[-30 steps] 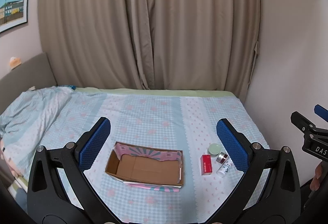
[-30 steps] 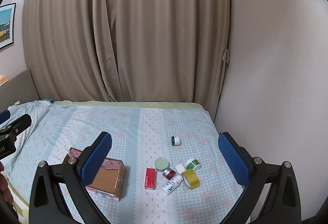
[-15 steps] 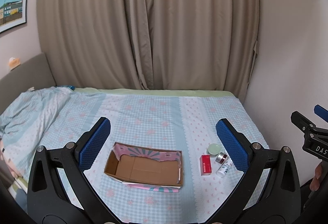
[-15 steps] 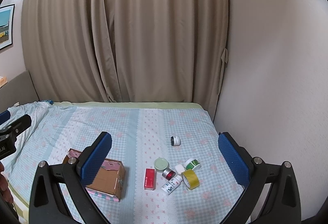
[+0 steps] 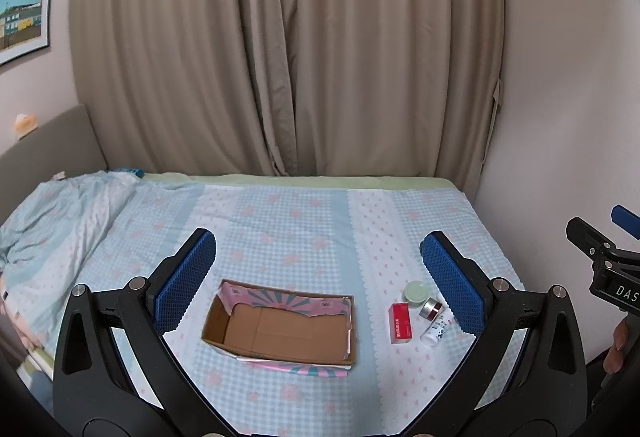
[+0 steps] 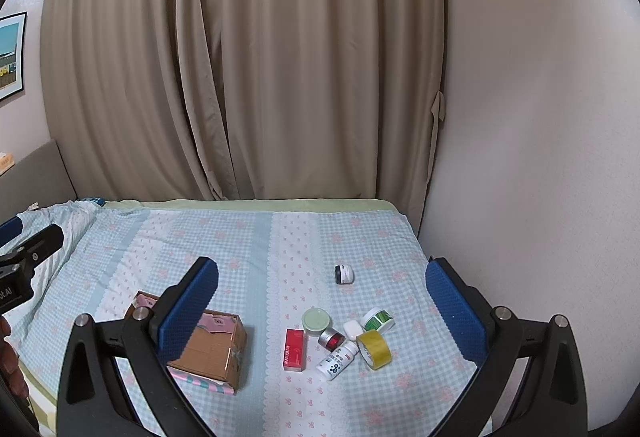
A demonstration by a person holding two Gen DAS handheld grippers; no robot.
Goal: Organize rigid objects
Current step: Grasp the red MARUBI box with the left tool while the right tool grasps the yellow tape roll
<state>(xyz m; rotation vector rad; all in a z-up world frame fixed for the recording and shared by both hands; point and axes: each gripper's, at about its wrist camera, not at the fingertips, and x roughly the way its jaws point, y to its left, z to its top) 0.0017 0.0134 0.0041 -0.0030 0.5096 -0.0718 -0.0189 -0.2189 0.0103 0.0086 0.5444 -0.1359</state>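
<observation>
box [image 6: 212,347] part hid by finger [image 6: 188,307] | labels unreadable

Both tongs held above the near edge of the bed [image 6: 248,237], jaws spread wide, nothing between the pads

Open cardboard box [image 5: 280,325] on the near-left sheet; interior bare, top unobstructed, walls low

Gap of bare sheet between box and red carton [image 6: 295,349]; carton not touching box

Cluster right of carton, tightly packed: green-lidded jar [image 6: 316,319], red-and-silver jar [image 6: 332,339], white bottle [image 6: 337,360] lying flat, yellow tape roll [image 6: 374,349], white pebble-shaped item [image 6: 353,329], green-striped roll [image 6: 378,319]. Little finger room between them; outer sides open

Dark-lidded jar [image 6: 344,274] stands apart, free all round

Wall [image 6: 540,157] close on the right; curtain [image 6: 240,57] behind the far edge

Far sheet bare; crumpled cover [image 5: 60,213] at far left
</observation>
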